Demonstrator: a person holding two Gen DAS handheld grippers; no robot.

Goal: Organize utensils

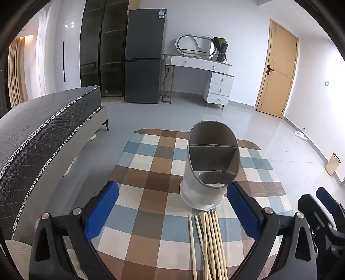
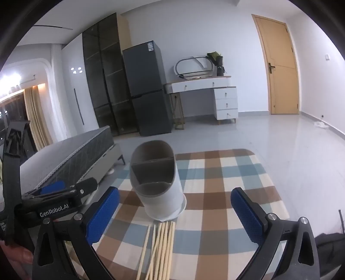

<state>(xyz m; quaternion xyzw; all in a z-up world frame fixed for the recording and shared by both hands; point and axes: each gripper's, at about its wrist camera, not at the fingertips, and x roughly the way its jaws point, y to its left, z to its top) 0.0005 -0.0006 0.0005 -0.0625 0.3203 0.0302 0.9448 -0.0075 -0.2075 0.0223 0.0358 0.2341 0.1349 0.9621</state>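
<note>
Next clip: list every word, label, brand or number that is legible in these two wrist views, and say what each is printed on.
"GenRobot.AI": white lettering on the black body of the left gripper, seen in the right wrist view.
Sticker at the top of the dark fridge: print too small to read in either view.
White marks at the left edge of the right wrist view, on a black part: cut off, unreadable.
No other text is visible, none on the utensil holder.

We see the right hand-held gripper [image 2: 174, 212] with its blue-padded jaws spread wide and nothing between the pads. Ahead of it, on the checked worktop [image 2: 226, 193], stands a white utensil holder [image 2: 158, 189], its grey interior split by dividers. A loose bundle of wooden chopsticks [image 2: 160, 249] lies just before the holder's base. The left hand-held gripper [image 2: 64, 189] shows at the left edge, beside the bed [image 2: 75, 159].
</note>
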